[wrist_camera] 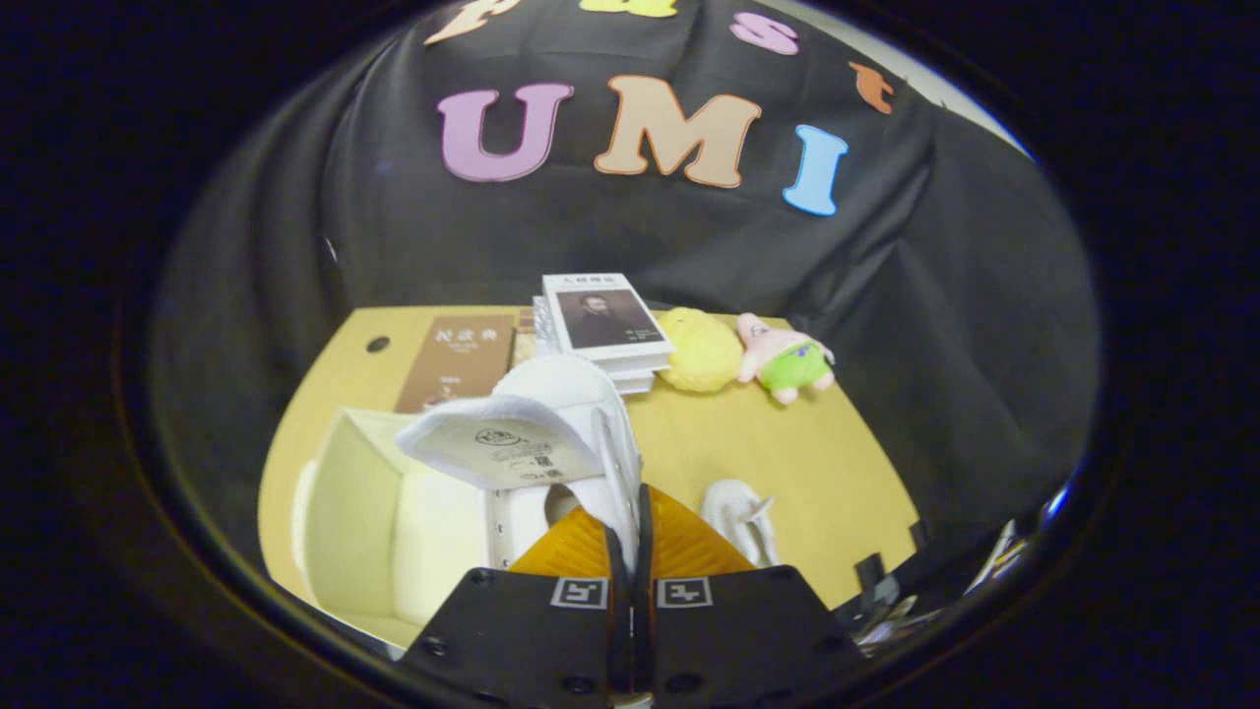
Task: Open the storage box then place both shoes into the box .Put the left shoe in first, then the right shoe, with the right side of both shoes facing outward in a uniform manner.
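Your tool pinches a white shoe by its collar above the open box; the other shoe lies on the surface.

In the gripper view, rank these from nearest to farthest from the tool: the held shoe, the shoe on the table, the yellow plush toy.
1. Held shoe, pinched in the tool.
2. Shoe on the table, just right of the fingers.
3. Yellow plush toy, far beyond, beside the books.
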`<state>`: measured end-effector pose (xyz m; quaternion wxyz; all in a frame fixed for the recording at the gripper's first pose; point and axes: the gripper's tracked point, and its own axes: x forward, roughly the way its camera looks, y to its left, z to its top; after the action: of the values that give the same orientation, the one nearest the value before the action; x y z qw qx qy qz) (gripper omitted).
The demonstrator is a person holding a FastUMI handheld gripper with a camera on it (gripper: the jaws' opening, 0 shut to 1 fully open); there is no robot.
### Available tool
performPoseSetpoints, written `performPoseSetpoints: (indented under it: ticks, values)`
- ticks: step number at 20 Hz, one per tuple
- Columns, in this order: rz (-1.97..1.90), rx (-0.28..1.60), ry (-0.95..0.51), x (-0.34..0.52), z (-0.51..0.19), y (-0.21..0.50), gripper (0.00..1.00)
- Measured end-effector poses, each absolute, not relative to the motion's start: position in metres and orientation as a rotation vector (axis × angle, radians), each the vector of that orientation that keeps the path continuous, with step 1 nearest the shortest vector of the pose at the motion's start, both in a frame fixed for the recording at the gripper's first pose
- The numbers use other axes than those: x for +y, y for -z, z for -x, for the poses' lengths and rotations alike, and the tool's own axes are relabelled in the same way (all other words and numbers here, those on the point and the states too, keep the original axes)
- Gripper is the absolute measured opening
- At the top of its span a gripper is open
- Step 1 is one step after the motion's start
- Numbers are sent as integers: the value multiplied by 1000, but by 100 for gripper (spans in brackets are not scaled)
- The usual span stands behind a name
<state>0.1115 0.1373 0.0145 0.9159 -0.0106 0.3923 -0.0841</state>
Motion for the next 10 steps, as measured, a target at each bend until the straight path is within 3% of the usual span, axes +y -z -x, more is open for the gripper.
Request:
performPoseSetpoints:
  ticks: [4,10]
  values:
    - [-60,850,90,201,-120,10,4]
    - [-104,1017,136,241,-91,69,4]
